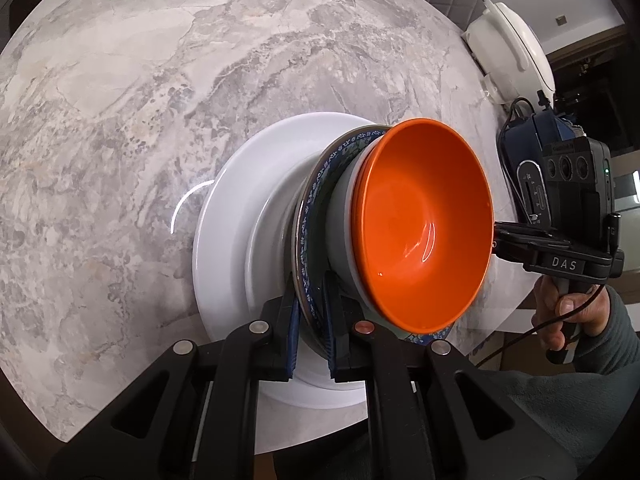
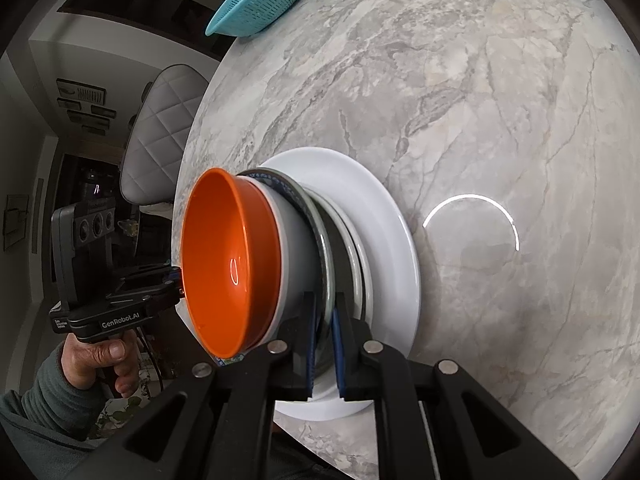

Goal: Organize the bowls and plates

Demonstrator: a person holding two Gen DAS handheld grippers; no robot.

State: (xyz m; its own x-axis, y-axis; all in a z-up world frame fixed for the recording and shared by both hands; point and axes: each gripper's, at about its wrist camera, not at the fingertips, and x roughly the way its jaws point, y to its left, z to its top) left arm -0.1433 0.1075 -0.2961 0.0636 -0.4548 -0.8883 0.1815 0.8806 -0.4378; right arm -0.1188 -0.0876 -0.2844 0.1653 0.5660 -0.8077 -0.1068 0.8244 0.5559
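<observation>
So there's a stack sitting on the marble counter (image 1: 120, 80): big white plate (image 1: 240, 184) at the bottom, a blue-patterned plate (image 1: 316, 184) on top of that, then a pale grey bowl (image 1: 340, 232) with an orange bowl (image 1: 424, 224) nested inside it. The whole pile is near the counter's edge, on the person's side.

Both grippers are on the blue-patterned plate from opposite sides. The left gripper (image 1: 312, 336) has its blue-padded fingers clamped over that plate's rim, one pad above and one below. The right gripper (image 2: 324, 344) is doing the same thing on the other side, pinched tight on the rim. I can't tell if the plate is lifted off the white one or resting on it.

Other stuff around: a teal colander (image 2: 260, 0) at the far edge of the counter, a white lidded appliance (image 1: 508, 48) at another edge, and a grey quilted chair (image 2: 160, 128) pulled up beside it.
</observation>
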